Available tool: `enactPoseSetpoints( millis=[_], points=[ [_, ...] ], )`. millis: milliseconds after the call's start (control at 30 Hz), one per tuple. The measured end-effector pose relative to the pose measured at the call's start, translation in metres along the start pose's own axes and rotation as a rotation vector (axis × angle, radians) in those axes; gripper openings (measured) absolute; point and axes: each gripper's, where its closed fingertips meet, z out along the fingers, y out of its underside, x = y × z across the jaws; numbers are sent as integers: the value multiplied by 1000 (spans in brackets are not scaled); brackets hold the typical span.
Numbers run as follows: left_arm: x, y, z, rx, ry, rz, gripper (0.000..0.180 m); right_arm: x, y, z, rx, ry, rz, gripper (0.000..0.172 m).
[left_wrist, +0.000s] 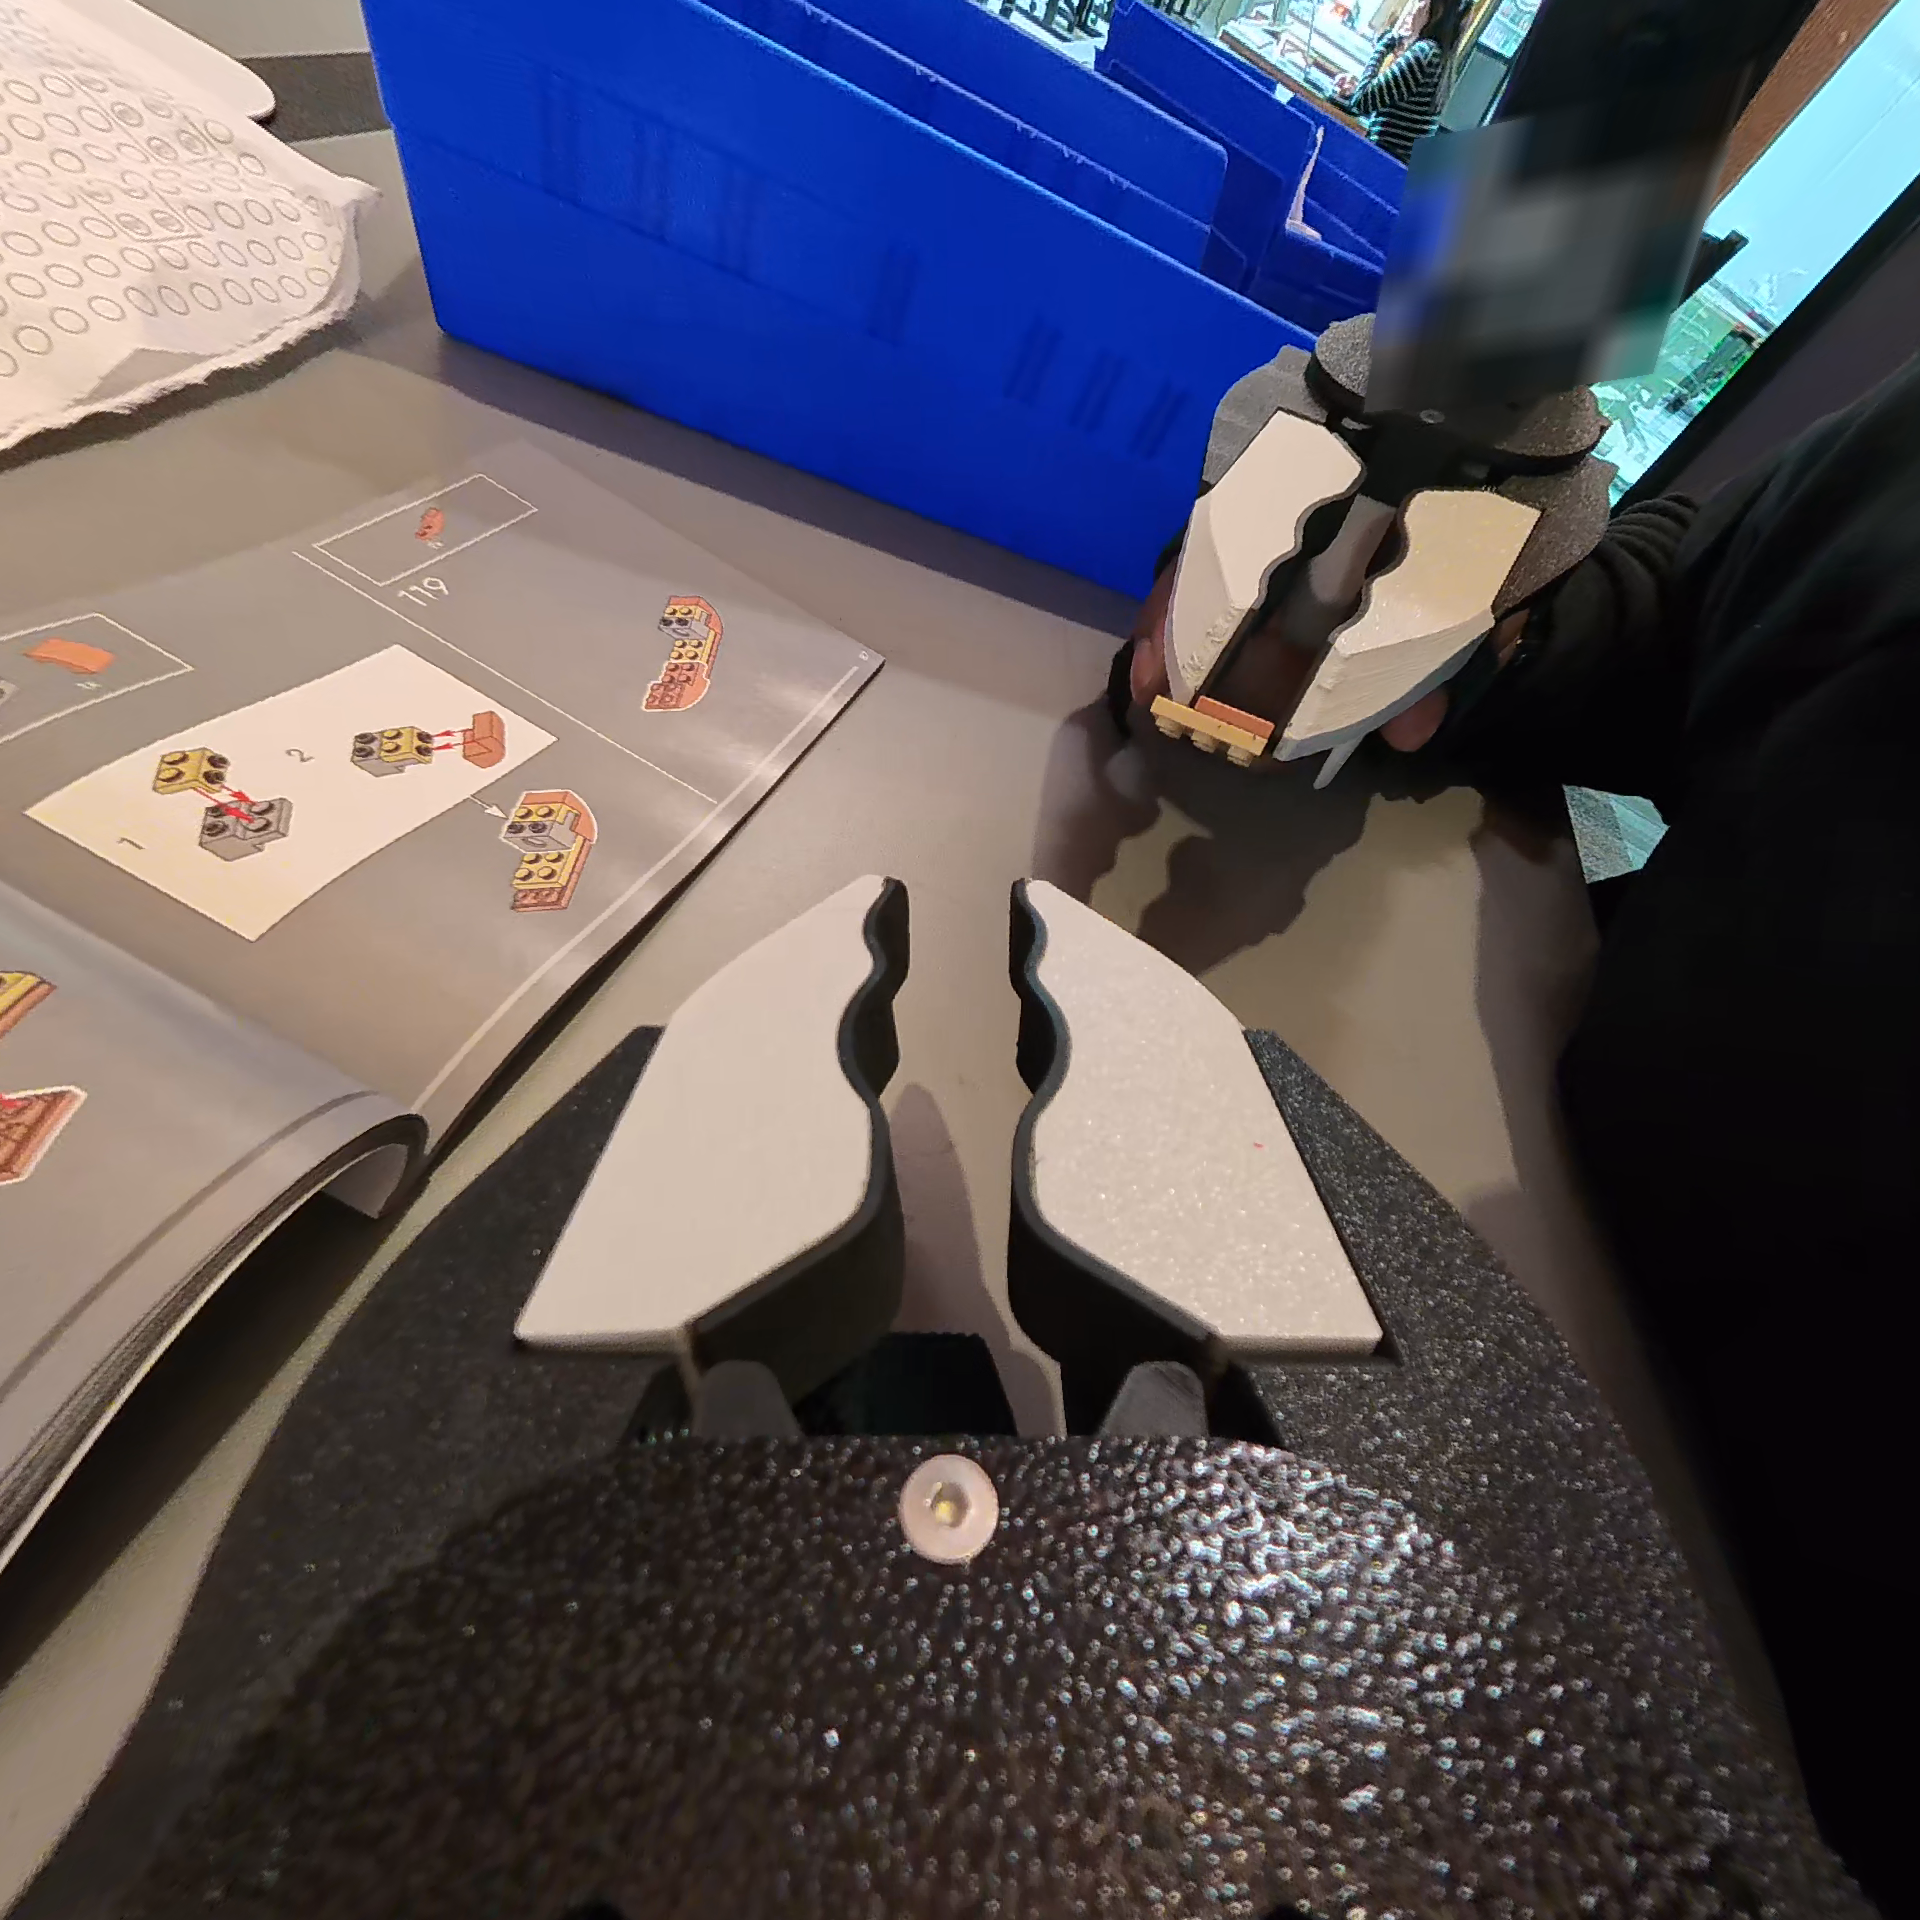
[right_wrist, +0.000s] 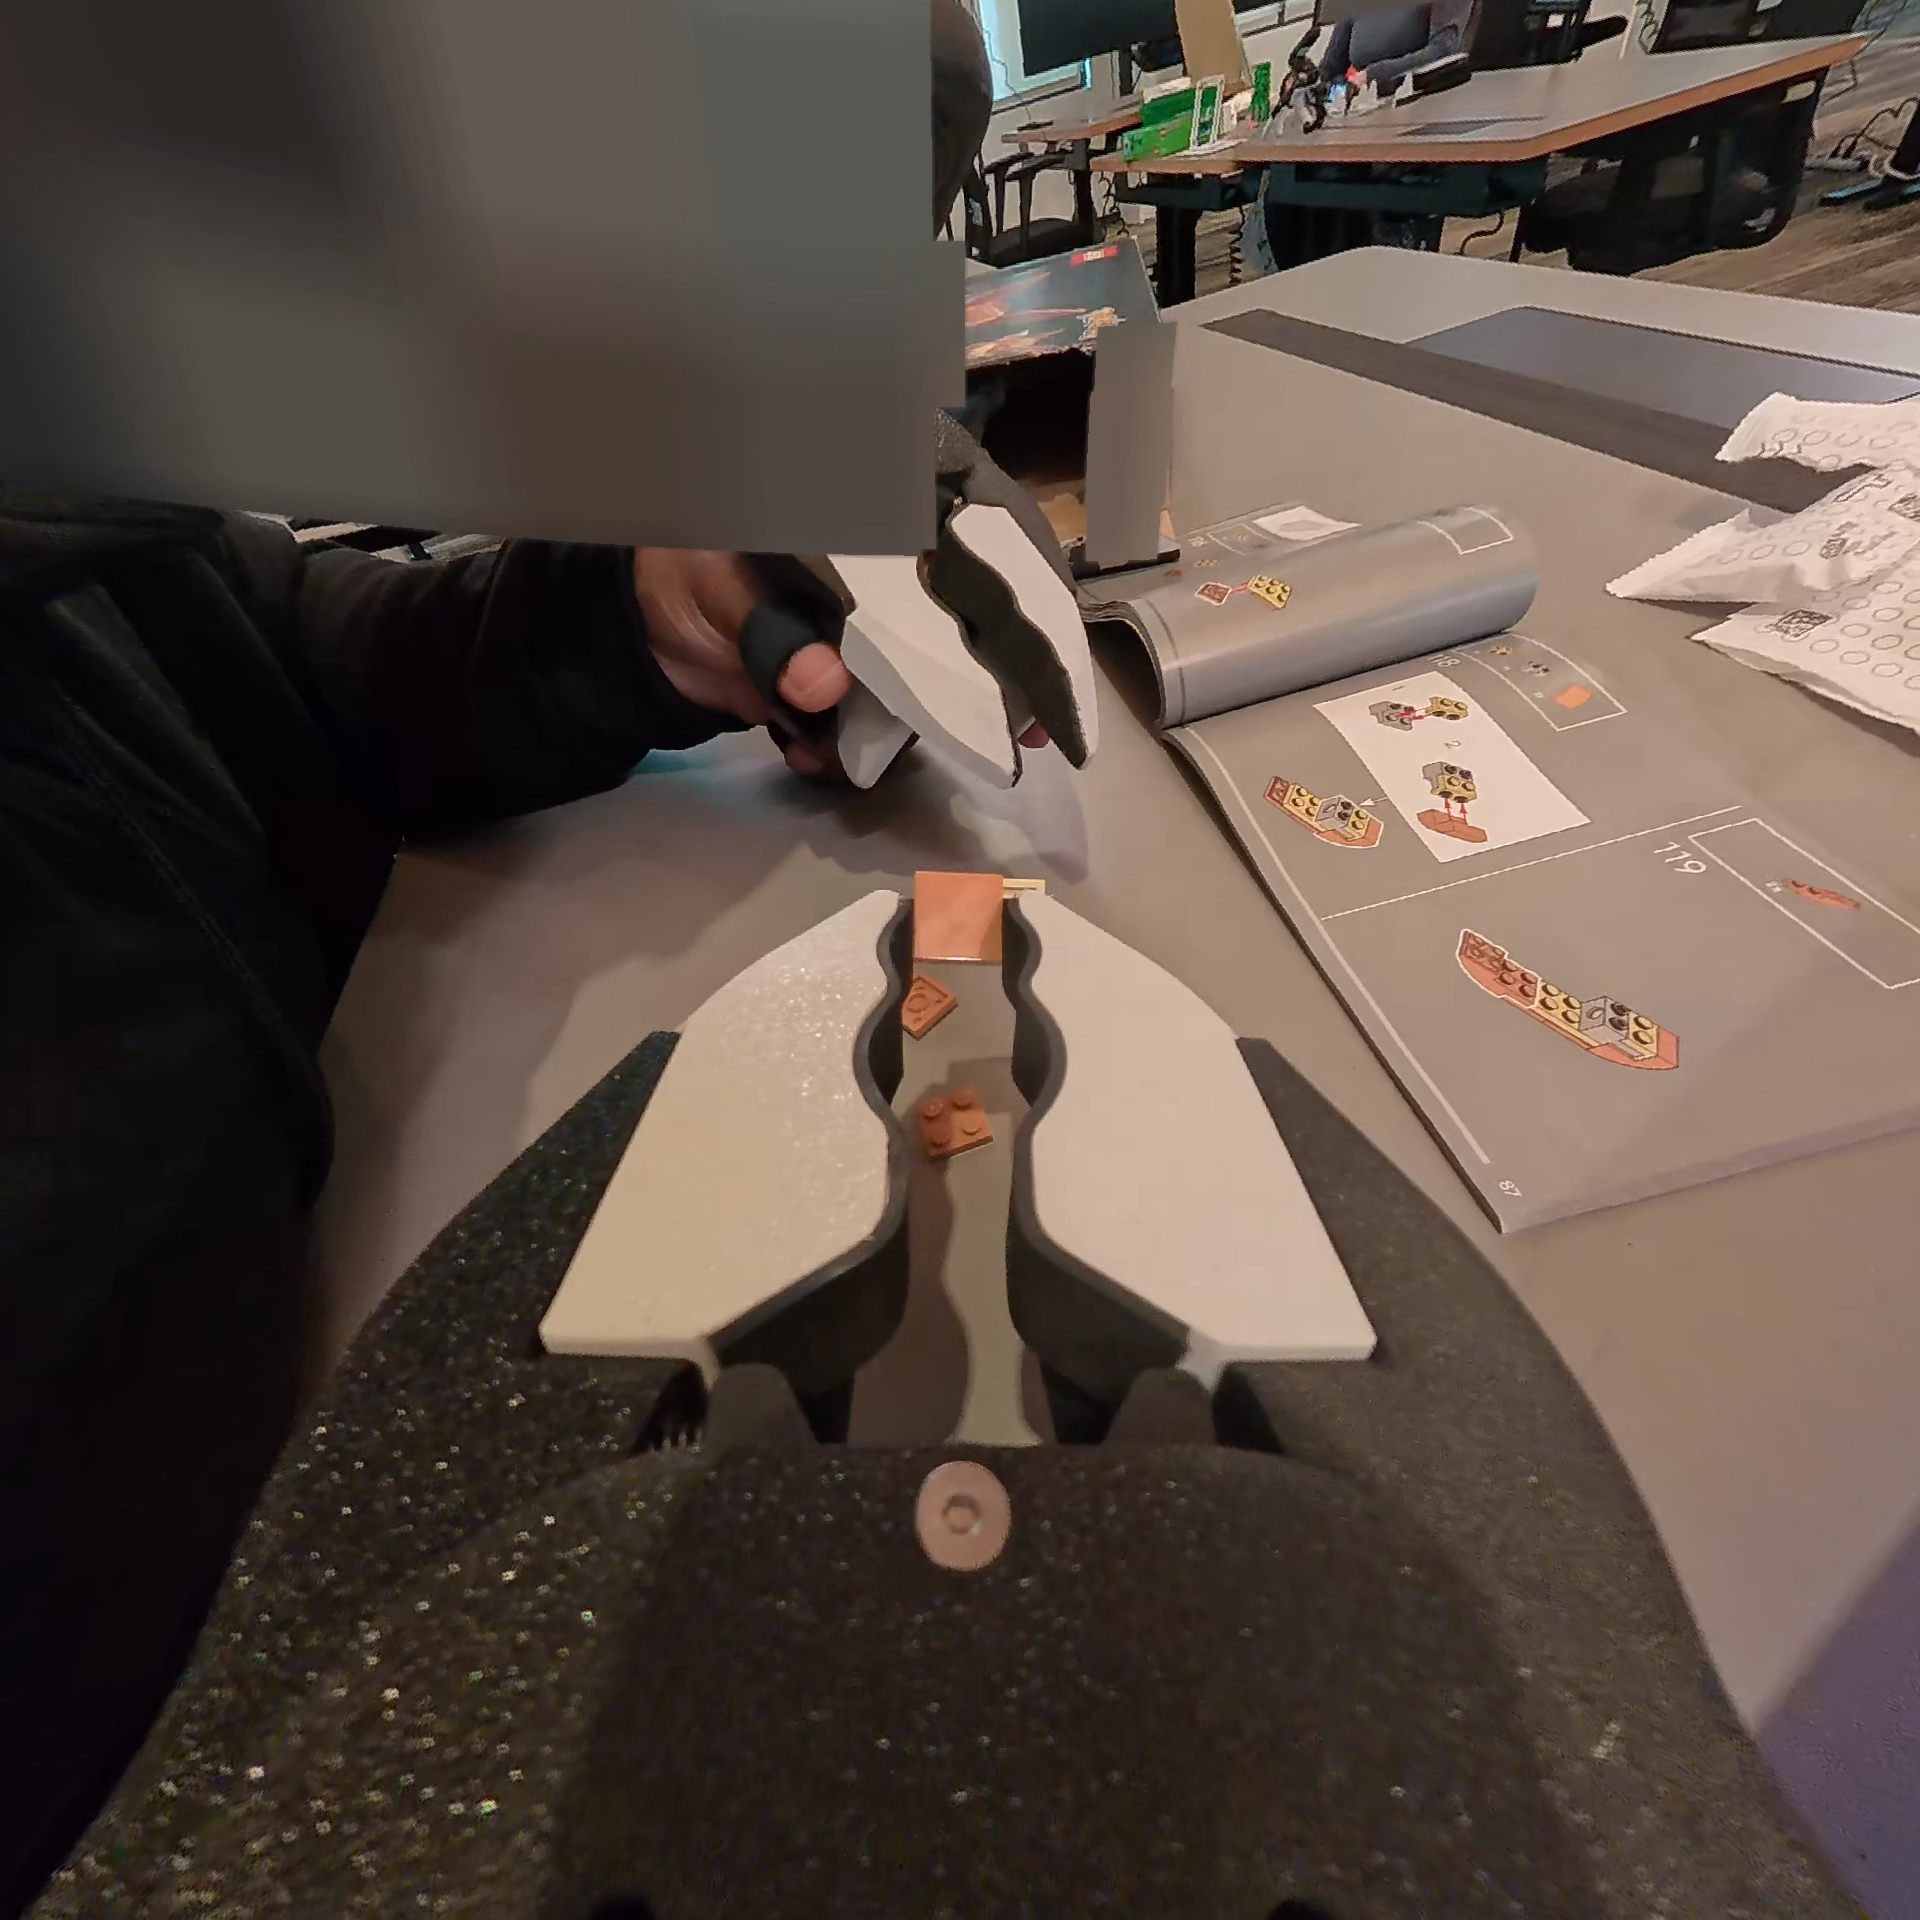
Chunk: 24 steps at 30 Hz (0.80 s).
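surface: grey table (right_wrist: 1351, 1455), open booklet (right_wrist: 1507, 935) | room: office desks (right_wrist: 1507, 114) | left tool (left_wrist: 958, 904) open, bare | right tool (right_wrist: 958, 914) grips brown-tan brick piece (right_wrist: 956, 914)

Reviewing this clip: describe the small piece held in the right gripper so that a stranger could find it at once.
Start at the open instruction booklet on the grey table; beside its edge is the right gripper. Clamped at its fingertips is a small brick assembly, orange-brown on a tan plate. The two loose brown plates lie flat on the table instead.

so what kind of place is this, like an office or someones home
Most likely an open office or lab workspace, not a home. Rows of long desks with office chairs fill the background, the grey table carries an open brick-building instruction booklet, and blue storage bins stand beside it.
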Motion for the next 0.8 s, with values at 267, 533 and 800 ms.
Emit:
enactPoseSetpoints(
  millis=[267, 533, 800],
  points=[
    [0, 0, 0, -2, -2, 4, 18, 0, 0, 0, 0, 2, -4, 16],
    [0, 1, 0, -6, -3, 3, 18, 0, 0, 0, 0, 4, -6, 16],
    [0, 1, 0, -6, -6, 4, 18, 0, 0, 1, -1, 7, -8, 16]
  ],
)
